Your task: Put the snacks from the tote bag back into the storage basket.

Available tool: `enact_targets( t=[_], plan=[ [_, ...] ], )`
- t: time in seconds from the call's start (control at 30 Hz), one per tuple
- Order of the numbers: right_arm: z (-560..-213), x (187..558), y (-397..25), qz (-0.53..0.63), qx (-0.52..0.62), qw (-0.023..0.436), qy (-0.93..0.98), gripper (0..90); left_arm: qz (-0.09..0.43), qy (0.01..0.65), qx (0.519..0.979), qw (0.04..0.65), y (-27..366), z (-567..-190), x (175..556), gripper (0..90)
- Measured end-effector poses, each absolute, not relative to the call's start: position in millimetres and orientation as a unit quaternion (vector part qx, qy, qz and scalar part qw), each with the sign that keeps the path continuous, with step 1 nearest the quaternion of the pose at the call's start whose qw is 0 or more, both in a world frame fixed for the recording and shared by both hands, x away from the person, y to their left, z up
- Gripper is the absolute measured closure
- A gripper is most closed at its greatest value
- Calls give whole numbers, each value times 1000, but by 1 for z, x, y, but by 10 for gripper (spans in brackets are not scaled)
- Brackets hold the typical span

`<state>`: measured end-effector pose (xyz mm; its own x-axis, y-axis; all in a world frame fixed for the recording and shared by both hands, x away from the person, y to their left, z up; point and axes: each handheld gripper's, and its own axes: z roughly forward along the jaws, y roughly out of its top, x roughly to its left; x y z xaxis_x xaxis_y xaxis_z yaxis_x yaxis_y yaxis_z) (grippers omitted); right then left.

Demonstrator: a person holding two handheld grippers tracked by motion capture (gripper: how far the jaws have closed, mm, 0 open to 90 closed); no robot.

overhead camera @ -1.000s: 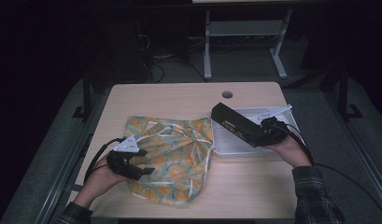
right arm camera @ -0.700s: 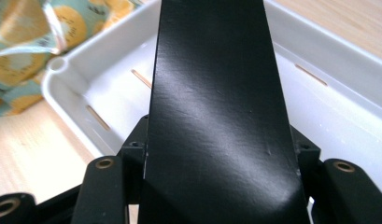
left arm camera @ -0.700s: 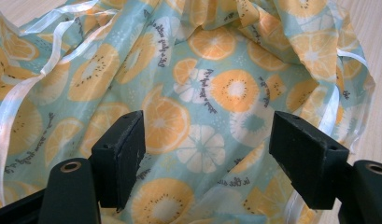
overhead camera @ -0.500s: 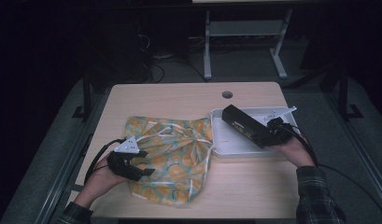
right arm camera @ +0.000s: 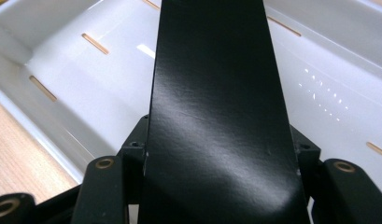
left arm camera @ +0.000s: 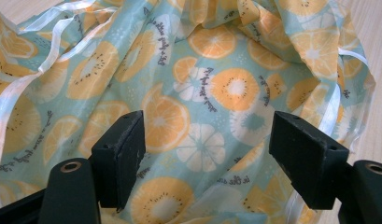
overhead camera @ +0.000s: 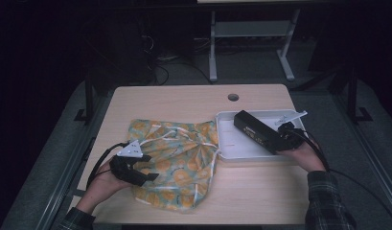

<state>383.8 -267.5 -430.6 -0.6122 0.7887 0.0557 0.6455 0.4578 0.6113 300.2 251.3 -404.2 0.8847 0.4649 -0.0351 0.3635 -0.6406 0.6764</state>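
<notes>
High view: a pale wooden table (overhead camera: 184,103) seen from above. At about 8 o'clock on the table, the left gripper (overhead camera: 144,176) rests on a crumpled drawstring bag (overhead camera: 179,163) printed with orange slices on pale blue. At about 3 o'clock sits a white tray (overhead camera: 232,143). The right gripper (overhead camera: 280,141) holds one end of a long black box (overhead camera: 256,131) over the tray, the box pointing toward 10 o'clock. A pale mark shows on the box top, too small to read.

Left gripper view: the two black jaws stand wide apart with nothing between them, poised just above the bag's cloth (left arm camera: 202,93). White ribbon drawstrings (left arm camera: 44,56) run along the 9 o'clock side. Small dark script is printed among the fruit slices, but it is too fine and curved to read.

Right gripper view: the jaws are closed against both long sides of the black box (right arm camera: 216,102), which runs from 6 o'clock up to 12 o'clock. Beneath it lies the white tray's slotted floor (right arm camera: 86,65). The box face here is plain matt black, with no label.

Judged from this, the step in hand looks like lifting the box from the tray to pack it into the bag. The next move would call for the left gripper to pinch the bag's rim and hold its mouth open while the right carries the box toward 9 o'clock.
</notes>
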Motion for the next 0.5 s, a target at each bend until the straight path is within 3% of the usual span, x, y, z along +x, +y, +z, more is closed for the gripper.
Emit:
enact_targets(
  t=[0.5],
  plan=[
    [-437,383,-277,294,432,109,846,412,68,230,904,355,252,-405,301,267]
  ],
)
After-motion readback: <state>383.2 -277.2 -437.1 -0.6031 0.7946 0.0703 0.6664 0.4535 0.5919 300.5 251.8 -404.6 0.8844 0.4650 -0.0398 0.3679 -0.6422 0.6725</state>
